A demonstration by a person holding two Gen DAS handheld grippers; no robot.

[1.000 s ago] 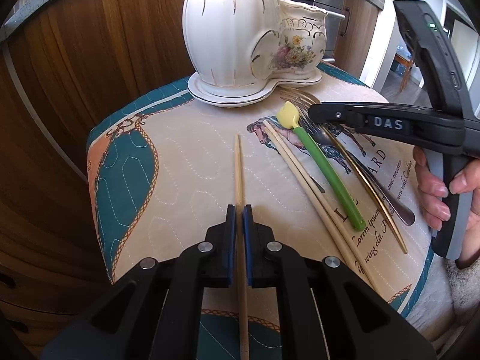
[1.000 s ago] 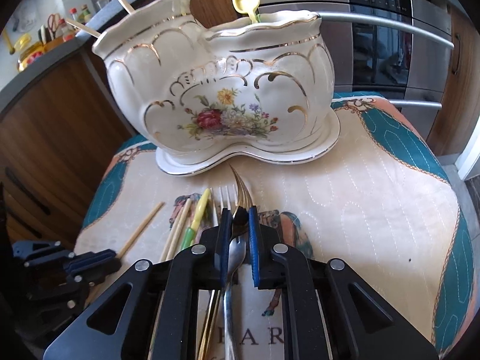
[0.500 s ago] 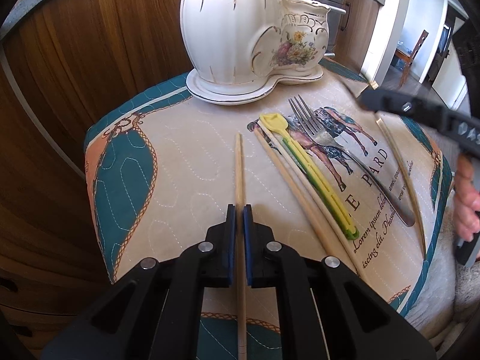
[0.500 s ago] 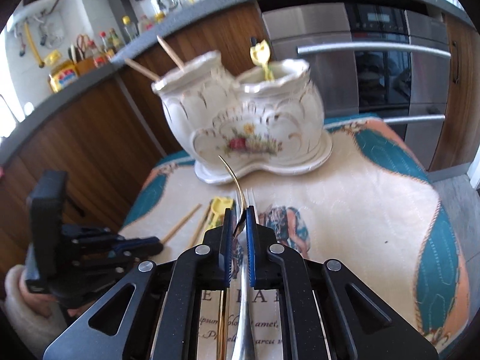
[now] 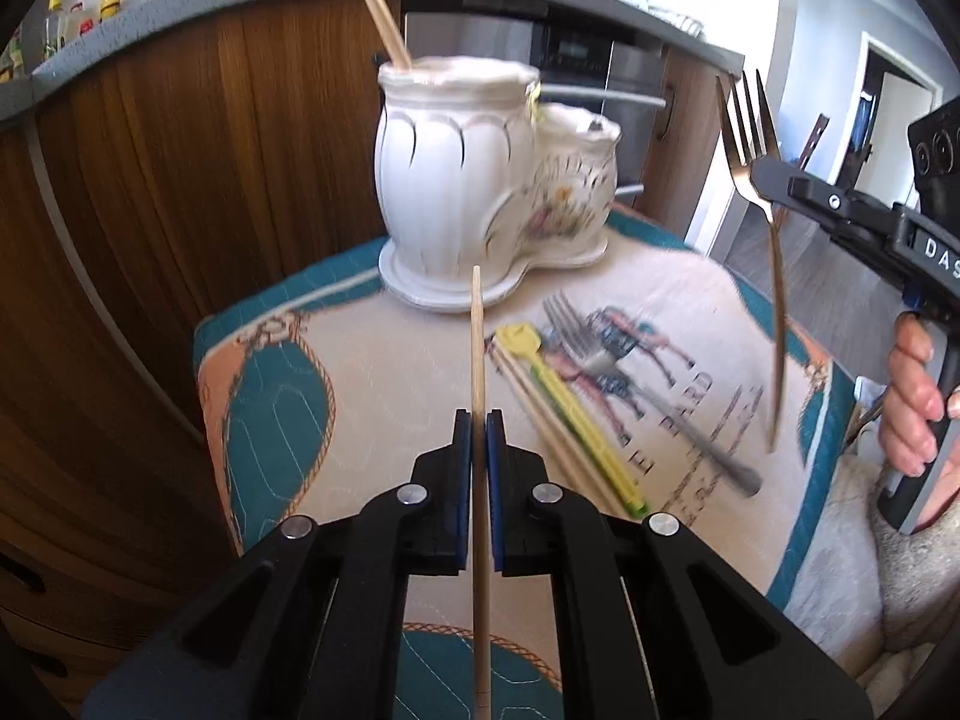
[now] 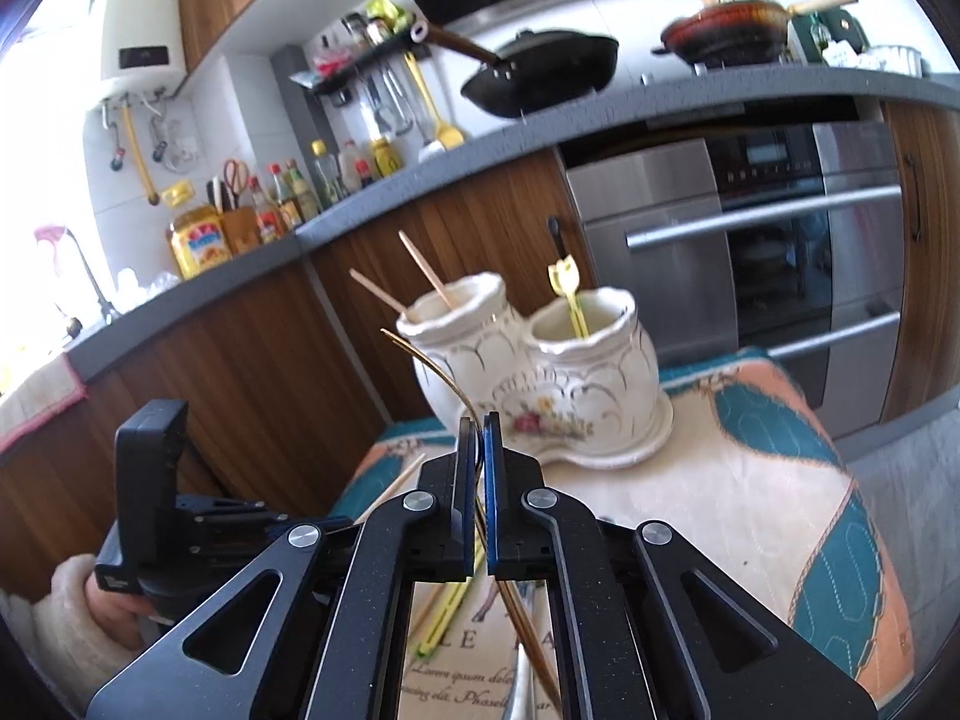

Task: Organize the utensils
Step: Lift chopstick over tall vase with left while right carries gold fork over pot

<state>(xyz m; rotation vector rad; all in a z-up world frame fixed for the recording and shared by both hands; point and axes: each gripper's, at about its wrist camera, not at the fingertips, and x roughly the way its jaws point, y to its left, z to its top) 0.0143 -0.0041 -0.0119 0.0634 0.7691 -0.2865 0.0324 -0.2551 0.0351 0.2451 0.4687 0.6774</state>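
Utensils: a chopstick (image 5: 477, 360) and a gold fork (image 5: 757, 192) are being held above the worktop (image 5: 384, 372); others are lying on it.
Holder (image 6: 540, 372): left cup is holding two chopsticks (image 6: 420, 276), right cup a yellow utensil (image 6: 567, 294).
Left gripper (image 5: 478, 438): clamping the chopstick.
Right gripper (image 6: 478, 438): clamping the gold fork.
Change: both are now lifted off the worktop.

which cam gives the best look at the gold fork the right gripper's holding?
Left wrist. It shows the gold fork side-on, tines up, handle hanging below the right gripper, which is shut on its neck. The right wrist view shows only the curved tines' edge and a blurred strip of handle between its own fingers.
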